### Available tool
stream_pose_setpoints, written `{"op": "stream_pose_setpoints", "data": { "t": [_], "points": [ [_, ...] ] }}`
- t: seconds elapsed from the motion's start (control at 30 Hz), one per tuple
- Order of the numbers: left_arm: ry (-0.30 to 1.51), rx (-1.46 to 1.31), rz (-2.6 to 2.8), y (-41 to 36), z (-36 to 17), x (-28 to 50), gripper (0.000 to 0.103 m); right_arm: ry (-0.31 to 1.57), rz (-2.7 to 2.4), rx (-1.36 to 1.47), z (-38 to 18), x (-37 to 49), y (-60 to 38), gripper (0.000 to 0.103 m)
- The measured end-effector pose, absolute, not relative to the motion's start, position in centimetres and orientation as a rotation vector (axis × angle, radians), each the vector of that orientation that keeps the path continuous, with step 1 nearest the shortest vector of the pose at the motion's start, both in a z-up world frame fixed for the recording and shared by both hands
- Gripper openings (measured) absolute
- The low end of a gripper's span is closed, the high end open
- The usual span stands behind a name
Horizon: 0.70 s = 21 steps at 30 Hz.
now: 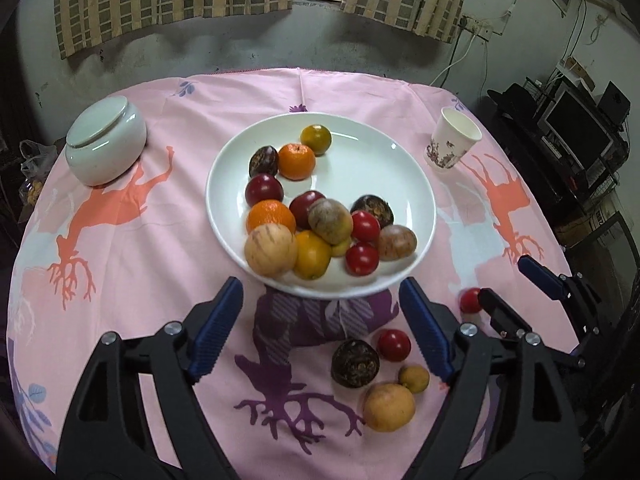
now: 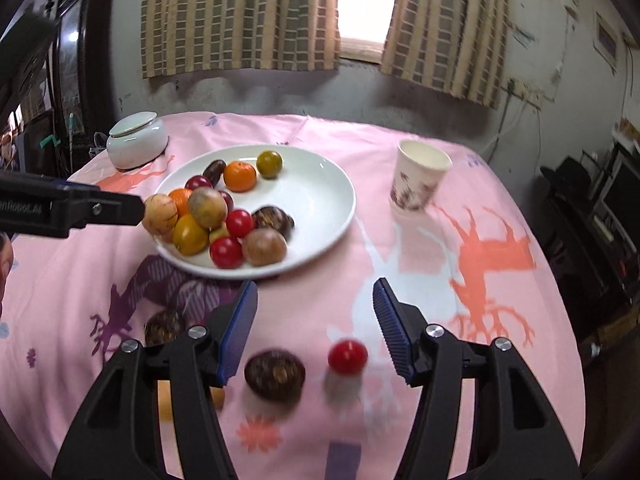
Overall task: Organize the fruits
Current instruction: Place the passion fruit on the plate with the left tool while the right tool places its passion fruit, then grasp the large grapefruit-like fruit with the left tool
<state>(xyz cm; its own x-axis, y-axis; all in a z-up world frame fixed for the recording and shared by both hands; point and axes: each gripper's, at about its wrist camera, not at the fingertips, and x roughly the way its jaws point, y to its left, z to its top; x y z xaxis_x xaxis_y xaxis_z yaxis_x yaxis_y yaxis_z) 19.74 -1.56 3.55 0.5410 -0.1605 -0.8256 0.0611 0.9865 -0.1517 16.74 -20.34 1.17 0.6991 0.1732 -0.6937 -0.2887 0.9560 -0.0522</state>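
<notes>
1. A white lidded jar [image 1: 105,145] stands at the far left of the pink tablecloth [image 1: 168,248], well apart from everything else.
2. The left gripper [image 1: 322,304] hovers just short of the near rim of the white plate [image 1: 384,152], jaws wide apart and holding nothing.
3. The plate sits mid-table and carries most of the fruit: oranges, red tomatoes, dark passion fruits and tan striped melons, heaped toward its near-left side. A greenish citrus [image 1: 316,139] lies alone at its far edge.
4. On the cloth between the left gripper's fingers lie loose fruits: a dark passion fruit [image 1: 355,363], a red tomato [image 1: 394,345], a small yellow-green fruit [image 1: 414,379] and a yellow round fruit [image 1: 389,407], all close together.
5. The right gripper [image 2: 316,312] is low over the cloth with jaws apart and empty. Just ahead of it lie another dark passion fruit [image 2: 275,373] and a red cherry tomato [image 2: 347,356], near each other but not touching.
6. A patterned paper cup [image 2: 420,178] stands upright at the far right, beside the plate.
</notes>
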Motion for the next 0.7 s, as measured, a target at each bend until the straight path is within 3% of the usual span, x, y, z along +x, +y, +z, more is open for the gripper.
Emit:
{"op": "stream_pose_setpoints", "data": {
  "t": [0.7],
  "points": [
    [1.191,-0.066,-0.164,-5.3,-1.4,11.1,0.082,0.936,0.242,0.010,-0.3,9.4,-24.0,0.060]
  ]
}}
